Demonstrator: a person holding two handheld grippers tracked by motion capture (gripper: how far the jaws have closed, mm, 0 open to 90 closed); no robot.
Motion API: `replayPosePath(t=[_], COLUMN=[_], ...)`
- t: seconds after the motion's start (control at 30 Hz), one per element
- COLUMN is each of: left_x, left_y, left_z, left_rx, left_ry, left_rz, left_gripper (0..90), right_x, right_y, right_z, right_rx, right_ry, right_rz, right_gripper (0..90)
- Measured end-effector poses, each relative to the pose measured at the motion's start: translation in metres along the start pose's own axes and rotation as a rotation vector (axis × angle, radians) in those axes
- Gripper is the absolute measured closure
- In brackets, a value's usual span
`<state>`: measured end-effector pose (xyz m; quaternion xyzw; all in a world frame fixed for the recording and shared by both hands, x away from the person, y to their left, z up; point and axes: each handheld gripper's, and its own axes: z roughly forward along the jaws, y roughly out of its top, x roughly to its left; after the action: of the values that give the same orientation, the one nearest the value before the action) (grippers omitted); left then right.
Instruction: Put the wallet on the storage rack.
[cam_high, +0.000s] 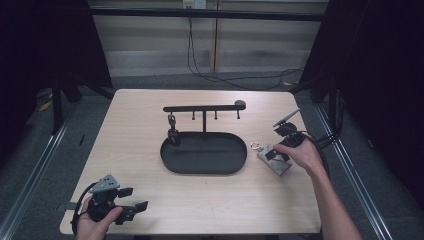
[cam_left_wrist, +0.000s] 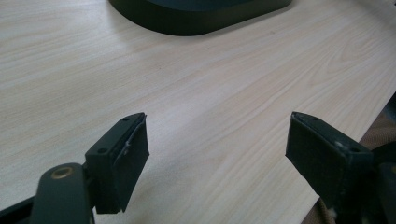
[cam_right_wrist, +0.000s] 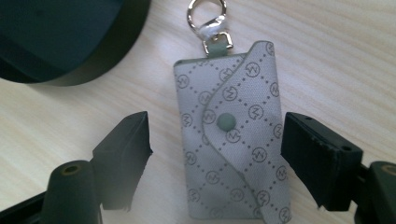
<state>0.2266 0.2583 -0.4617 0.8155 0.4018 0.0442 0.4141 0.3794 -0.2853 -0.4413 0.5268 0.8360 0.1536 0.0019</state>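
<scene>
Two grippers are out over the desk (cam_high: 150, 200). The right gripper (cam_right_wrist: 215, 144) hangs low over a grey patterned key pouch (cam_right_wrist: 233, 140), its jaws spread wide, one on each side of the pouch and neither touching it. The pouch lies flat between them, its metal clasp (cam_right_wrist: 208, 18) pointing away from the jaws, toward the black oval tray (cam_right_wrist: 60, 42). The left gripper (cam_left_wrist: 217, 154) rests near the desk's front edge, jaws wide with bare wood between them, well apart from the pouch.
</scene>
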Motion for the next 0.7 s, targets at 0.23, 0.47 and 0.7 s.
replayPosePath(t=[0.23, 0.47, 0.7], left_x=[0.000, -0.001, 0.000], left_y=[0.001, 0.001, 0.000], left_z=[0.000, 0.001, 0.000], left_rx=[0.005, 0.008, 0.004], left_ry=[-0.003, -0.009, -0.005], left_rz=[0.013, 0.011, 0.008], left_gripper=[21.0, 21.0, 21.0], right_x=[-0.001, -0.002, -0.004], right_y=[0.003, 0.006, 0.004], right_z=[0.011, 0.016, 0.023], right_rx=[0.046, 0.059, 0.086], right_ry=[-0.025, -0.028, -0.029], right_rz=[-0.006, 0.001, 0.006], right_gripper=[24.0, 22.9, 23.2])
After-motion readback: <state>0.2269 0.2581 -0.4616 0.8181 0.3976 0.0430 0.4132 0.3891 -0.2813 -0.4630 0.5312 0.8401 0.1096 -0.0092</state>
